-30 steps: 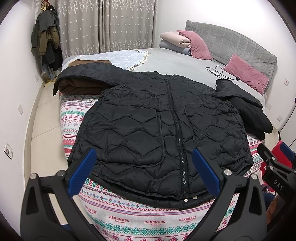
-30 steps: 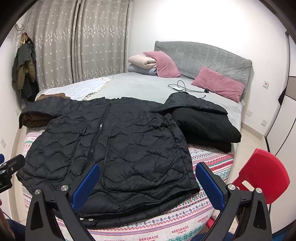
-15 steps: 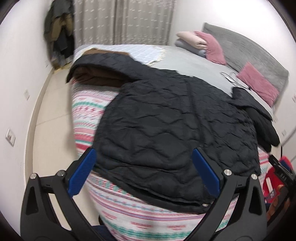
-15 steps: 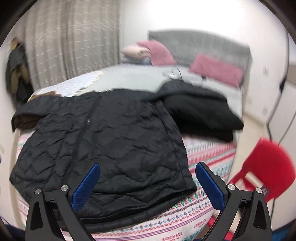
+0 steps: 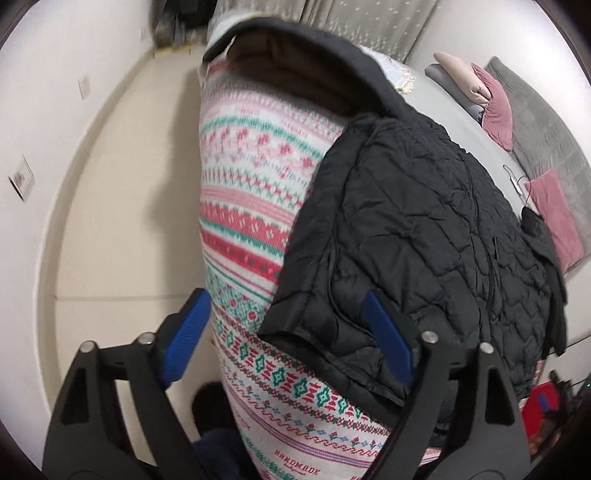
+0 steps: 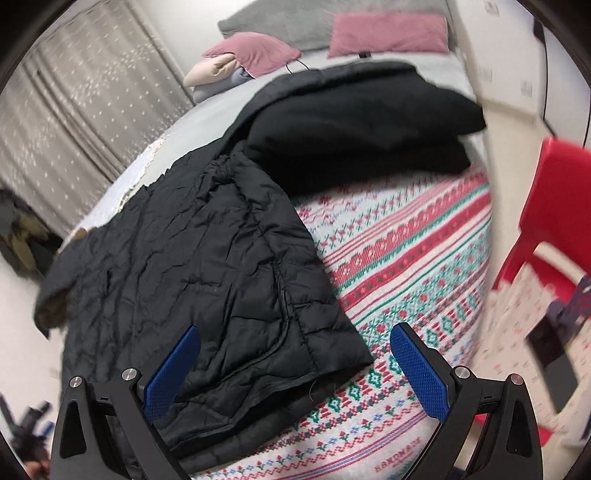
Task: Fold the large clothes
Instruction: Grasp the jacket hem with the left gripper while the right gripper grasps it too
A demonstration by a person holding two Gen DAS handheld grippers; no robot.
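Note:
A black quilted jacket (image 5: 424,229) lies front up on a patterned blanket (image 5: 251,206) at the foot of the bed. My left gripper (image 5: 286,328) hangs low over the jacket's lower left hem corner. Its jaws are closing, the corner lies between the blue pads (image 5: 188,332), and they do not press on it. In the right wrist view the jacket (image 6: 203,266) fills the left half. My right gripper (image 6: 295,369) stands wide open over the lower right hem corner, clear of the cloth.
A folded black garment (image 6: 362,122) rests on the bed beyond the jacket's right sleeve. Pink pillows (image 6: 388,35) and a grey headboard lie at the far end. A red chair (image 6: 554,206) stands right of the bed. Bare floor (image 5: 122,221) runs along its left side.
Both grippers have dropped and closed in on the jacket's hem, the left toward the left corner and the right toward the right corner, rolling as they went. The left jaws have narrowed.

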